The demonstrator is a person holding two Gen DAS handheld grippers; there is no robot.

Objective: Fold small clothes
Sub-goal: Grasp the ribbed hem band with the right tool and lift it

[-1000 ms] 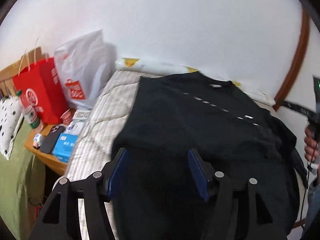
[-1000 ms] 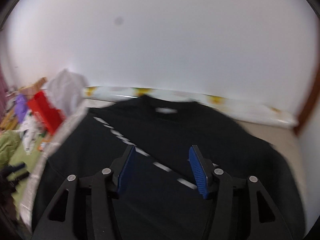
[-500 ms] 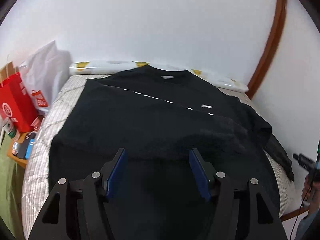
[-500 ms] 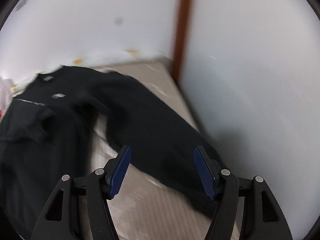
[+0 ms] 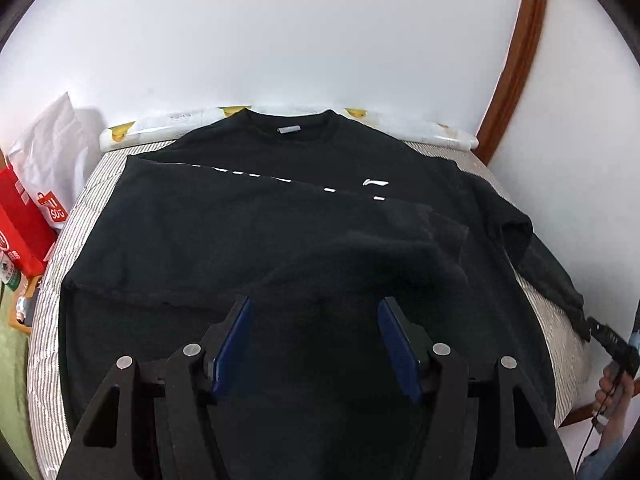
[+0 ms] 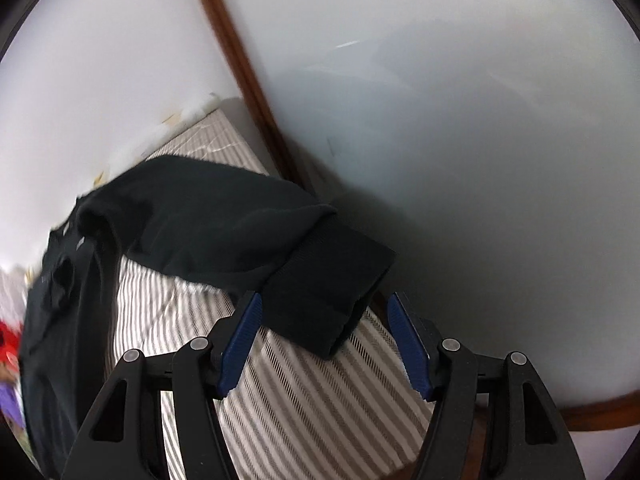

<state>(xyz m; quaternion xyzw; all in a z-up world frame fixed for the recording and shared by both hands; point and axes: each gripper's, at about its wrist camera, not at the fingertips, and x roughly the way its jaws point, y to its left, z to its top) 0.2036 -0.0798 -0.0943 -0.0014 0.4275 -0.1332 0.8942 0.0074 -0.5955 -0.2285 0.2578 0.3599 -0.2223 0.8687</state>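
A black sweatshirt [image 5: 280, 232] lies spread on a striped mattress [image 5: 76, 236], collar at the far side, its left part folded over the body. My left gripper [image 5: 314, 308] is open and empty above the near hem. The right sleeve [image 6: 224, 224] trails off to the mattress's right edge. Its ribbed cuff [image 6: 328, 296] lies between the blue pads of my open right gripper [image 6: 324, 304], which has not closed on it. The right gripper also shows in the left wrist view [image 5: 600, 330] at the sleeve's end.
A white wall stands behind the bed, with a brown wooden trim [image 5: 516, 52] at the right corner. A red paper bag [image 5: 18, 216] and a white plastic bag [image 5: 52, 152] stand at the left. The mattress's right edge [image 6: 384, 332] meets a white panel.
The left gripper has swung right and now faces the sweatshirt's centre. The right gripper has turned from the sweatshirt's body to the right sleeve and closed in on its cuff.
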